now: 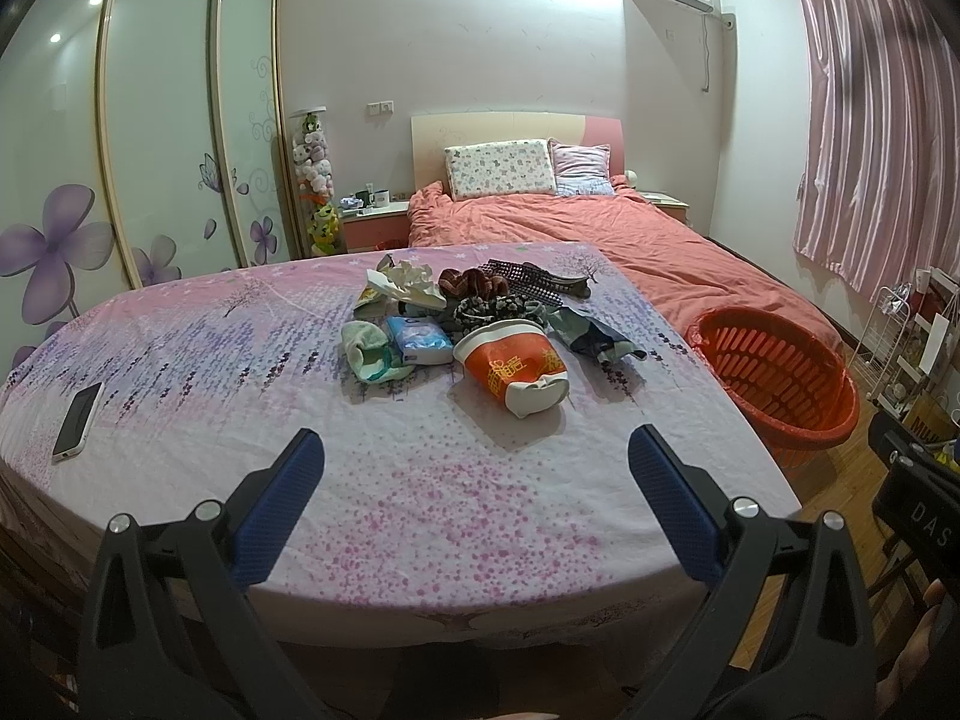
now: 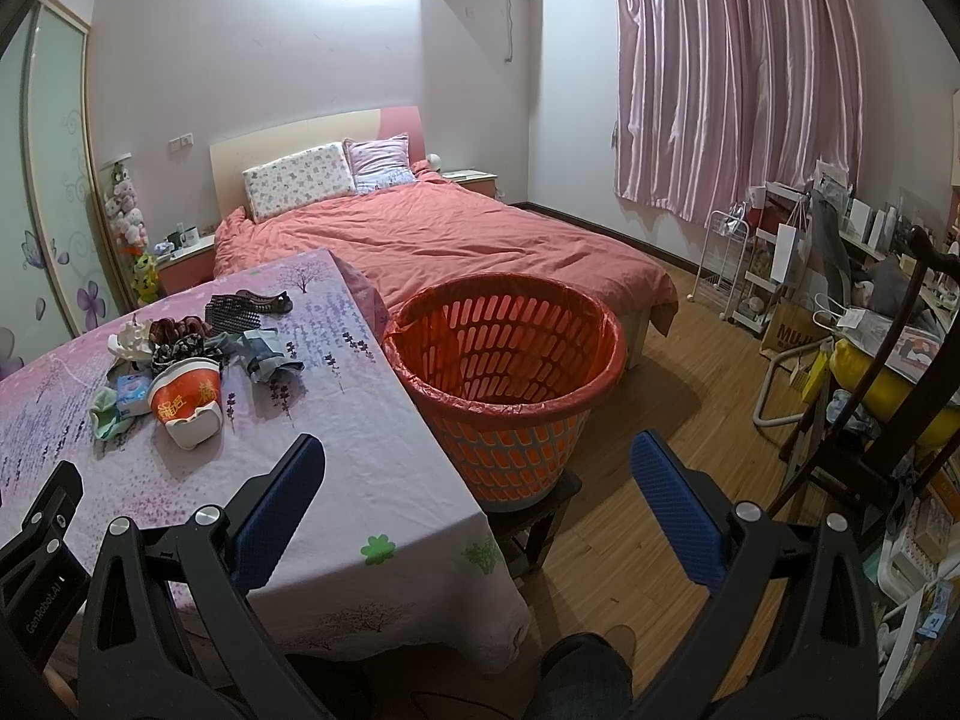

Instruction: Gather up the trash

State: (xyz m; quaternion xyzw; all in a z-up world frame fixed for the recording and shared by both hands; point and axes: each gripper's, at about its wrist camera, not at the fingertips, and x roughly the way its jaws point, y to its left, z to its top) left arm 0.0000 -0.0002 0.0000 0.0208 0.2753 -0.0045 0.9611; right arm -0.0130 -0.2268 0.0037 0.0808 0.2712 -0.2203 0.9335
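Both the left hand-held gripper (image 1: 477, 456) and right hand-held gripper (image 2: 477, 462) gape wide, empty; the crushed orange-and-white paper cup (image 1: 516, 369) could slip from a pinch, missing the orange slatted plastic basket (image 2: 558, 324).

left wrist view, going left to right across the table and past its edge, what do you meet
phone → green cloth → blue tissue pack → crushed orange paper cup → dark crumpled wrapper → orange basket, off the table's right edge
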